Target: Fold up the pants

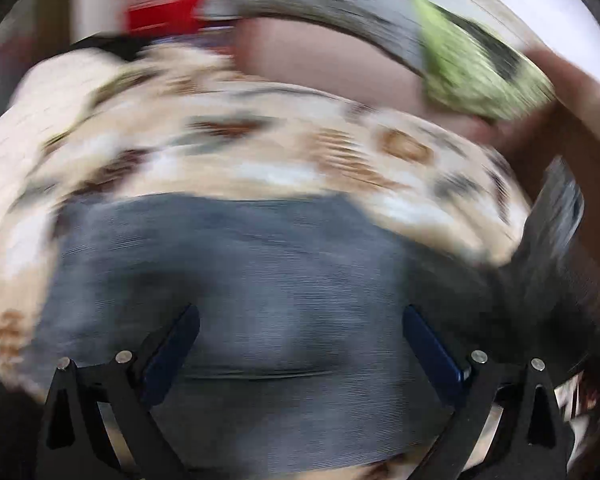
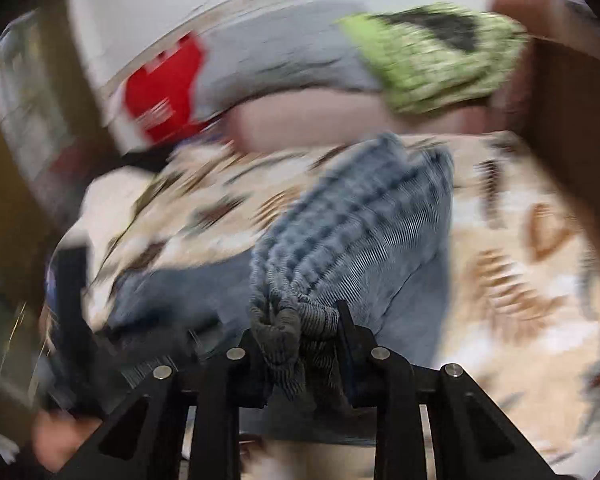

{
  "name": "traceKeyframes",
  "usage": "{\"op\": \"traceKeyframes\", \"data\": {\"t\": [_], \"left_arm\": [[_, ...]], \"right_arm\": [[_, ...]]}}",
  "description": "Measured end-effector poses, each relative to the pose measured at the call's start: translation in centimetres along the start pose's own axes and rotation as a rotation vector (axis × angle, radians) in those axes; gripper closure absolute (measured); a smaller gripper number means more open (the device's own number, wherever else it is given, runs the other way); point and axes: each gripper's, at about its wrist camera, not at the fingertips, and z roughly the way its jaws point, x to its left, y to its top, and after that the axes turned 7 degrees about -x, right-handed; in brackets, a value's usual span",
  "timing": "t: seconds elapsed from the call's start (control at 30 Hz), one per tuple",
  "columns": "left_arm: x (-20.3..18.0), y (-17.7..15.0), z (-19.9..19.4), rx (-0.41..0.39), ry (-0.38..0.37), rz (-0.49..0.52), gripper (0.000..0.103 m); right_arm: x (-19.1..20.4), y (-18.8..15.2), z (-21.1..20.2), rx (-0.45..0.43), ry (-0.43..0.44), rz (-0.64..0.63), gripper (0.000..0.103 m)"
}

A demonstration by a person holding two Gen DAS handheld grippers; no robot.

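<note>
Both views are motion-blurred. Grey-blue pants (image 1: pixel 260 264) lie on a cream patterned bedspread (image 1: pixel 220 140). My left gripper (image 1: pixel 300 320) is open, its blue-padded fingers (image 1: pixel 172 352) spread wide just above the flat pants fabric, holding nothing. In the right wrist view my right gripper (image 2: pixel 296 320) is shut on a bunched fold of the pants (image 2: pixel 356 224), which rise from the jaws and drape away over the bedspread (image 2: pixel 520 280).
At the head of the bed lie a pink pillow (image 2: pixel 320 120), a grey cushion (image 2: pixel 276 56), a green-and-black item (image 2: pixel 432 56) and a red item (image 2: pixel 164 88). A dark gripper body and a hand (image 2: pixel 72 320) show at the left of the right wrist view.
</note>
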Motion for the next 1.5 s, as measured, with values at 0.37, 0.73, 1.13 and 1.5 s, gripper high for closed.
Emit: {"op": "traceKeyframes", "data": {"t": [0.37, 0.73, 1.13, 1.5], "left_arm": [[-1.5, 0.4, -2.4, -0.025, -0.091, -0.02, 0.002], [-12.8, -7.1, 5.6, 0.199, -0.042, 0.366, 0.003], [-15.2, -7.6, 6.3, 0.144, -0.109, 0.502, 0.003], [-14.3, -6.8, 6.8, 0.143, -0.169, 0.464, 0.002]], "right_arm": [[-2.0, -5.4, 2.3, 0.084, 0.224, 0.192, 0.023], [-16.3, -6.2, 1.3, 0.164, 0.353, 0.74, 0.019], [-17.7, 1.2, 13.7, 0.431, 0.23, 0.487, 0.081], [-17.6, 1.6, 10.6, 0.245, 0.079, 0.414, 0.06]]}}
